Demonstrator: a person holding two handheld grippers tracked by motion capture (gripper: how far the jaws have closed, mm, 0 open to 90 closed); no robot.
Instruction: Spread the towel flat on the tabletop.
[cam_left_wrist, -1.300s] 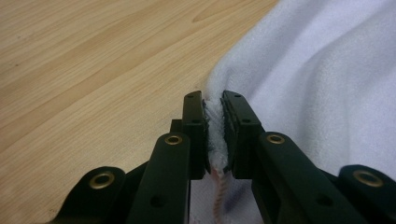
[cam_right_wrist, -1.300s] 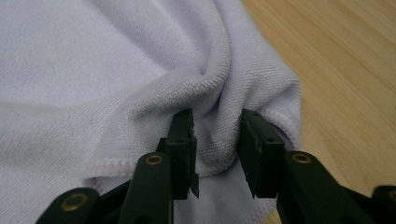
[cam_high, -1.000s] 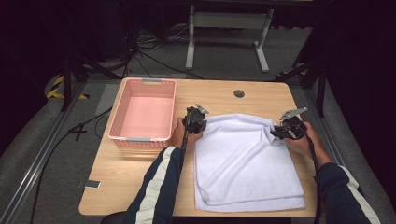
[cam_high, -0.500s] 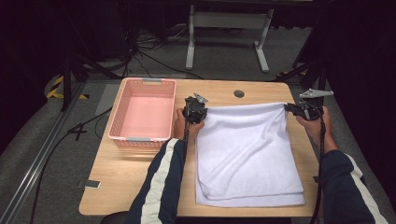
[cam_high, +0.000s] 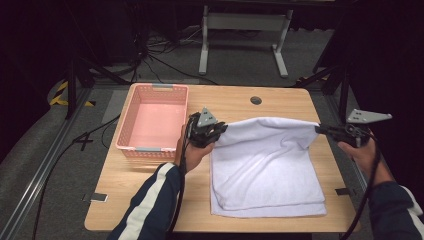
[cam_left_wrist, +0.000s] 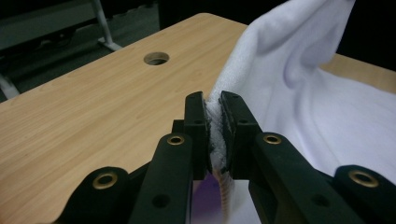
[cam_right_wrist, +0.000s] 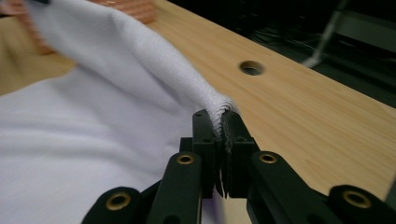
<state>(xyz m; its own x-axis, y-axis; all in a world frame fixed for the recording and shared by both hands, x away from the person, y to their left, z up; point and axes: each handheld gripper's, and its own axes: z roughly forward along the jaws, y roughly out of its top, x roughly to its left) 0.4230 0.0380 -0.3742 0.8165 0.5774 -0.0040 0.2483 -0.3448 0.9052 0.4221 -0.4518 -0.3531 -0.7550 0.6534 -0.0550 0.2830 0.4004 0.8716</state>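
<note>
We hold both forearms out over the rectangular light wooden table (cam_high: 150, 200), wrists roughly level, each hand wrapped round the body of its tool. Our left gripper (cam_high: 220, 131) sits just right of the pink plastic basket (cam_high: 131, 131), jaws pointing toward the table's right side; our left hand (cam_high: 192, 152) comes up from below in a dark sleeve with white stripes. Our right gripper (cam_high: 320, 130) hangs at the table's right edge, jaws pointing back toward the left one, our right hand (cam_high: 361, 150) beyond the edge.

Both pairs of jaws are clamped tight on the white terry towel (cam_high: 265, 165). In the left gripper view the left gripper (cam_left_wrist: 213, 116) pinches the towel (cam_left_wrist: 299, 84) at its hem, the cloth squeezed between the pads. In the right gripper view the right gripper (cam_right_wrist: 218, 123) bites the ribbed edge of the towel (cam_right_wrist: 93, 116) likewise. The towel's far edge is raised off the table and stretched between the two tools, sagging a little in the middle; the rest lies flat on the right half of the table, reaching nearly to its near edge.

A round cable hole (cam_high: 256, 100) sits in the table beyond the towel. The basket stands on the left part of the table. Behind the table a grey metal stand (cam_high: 245, 35) rests on the floor. We can read no writing or labels.
</note>
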